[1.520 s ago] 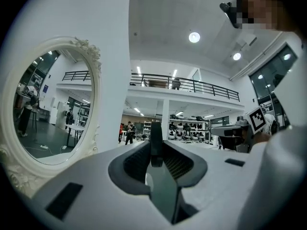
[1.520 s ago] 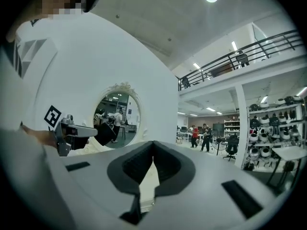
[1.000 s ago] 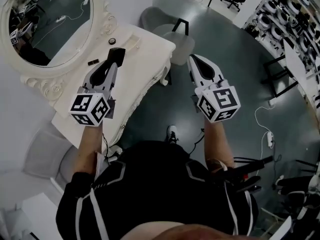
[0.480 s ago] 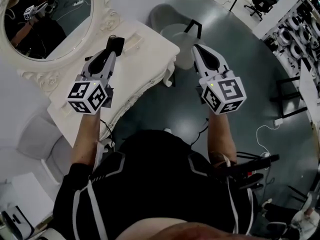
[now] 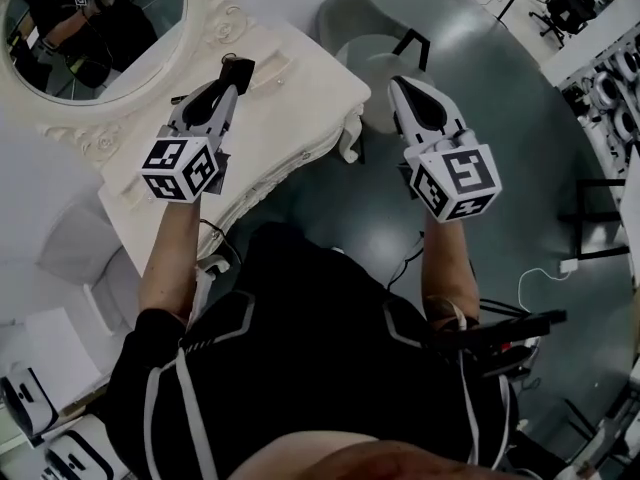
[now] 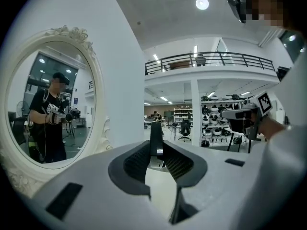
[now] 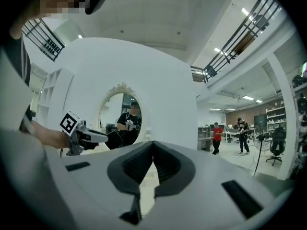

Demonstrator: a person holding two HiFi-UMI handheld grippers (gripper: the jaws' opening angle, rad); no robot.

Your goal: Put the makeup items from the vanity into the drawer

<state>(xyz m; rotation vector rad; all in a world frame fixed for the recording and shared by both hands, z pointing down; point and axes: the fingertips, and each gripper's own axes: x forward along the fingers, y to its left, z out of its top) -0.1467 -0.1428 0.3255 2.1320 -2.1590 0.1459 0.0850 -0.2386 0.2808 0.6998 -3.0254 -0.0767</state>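
My left gripper (image 5: 231,80) hovers over the white vanity (image 5: 305,103), shut on a flat black makeup item (image 5: 238,70) that sticks out past its tips. In the left gripper view the item (image 6: 156,134) stands upright between the ribbed pads of the left gripper (image 6: 156,151), with the oval mirror (image 6: 45,109) to the left. My right gripper (image 5: 400,88) is held off the vanity's right end, above the floor. Its jaws meet at the tips in the right gripper view, where the right gripper (image 7: 153,143) holds nothing.
The ornate oval mirror (image 5: 95,13) stands at the vanity's back. A pale chair (image 5: 372,60) sits beyond the vanity's right end and a grey seat (image 5: 75,250) to its left. A white cable with a plug (image 5: 568,266) lies on the dark floor.
The view has swung, so the vanity sits higher and further right in the frame. Both grippers rose slightly. The left one keeps the black item. Small items on the tabletop are no longer visible.
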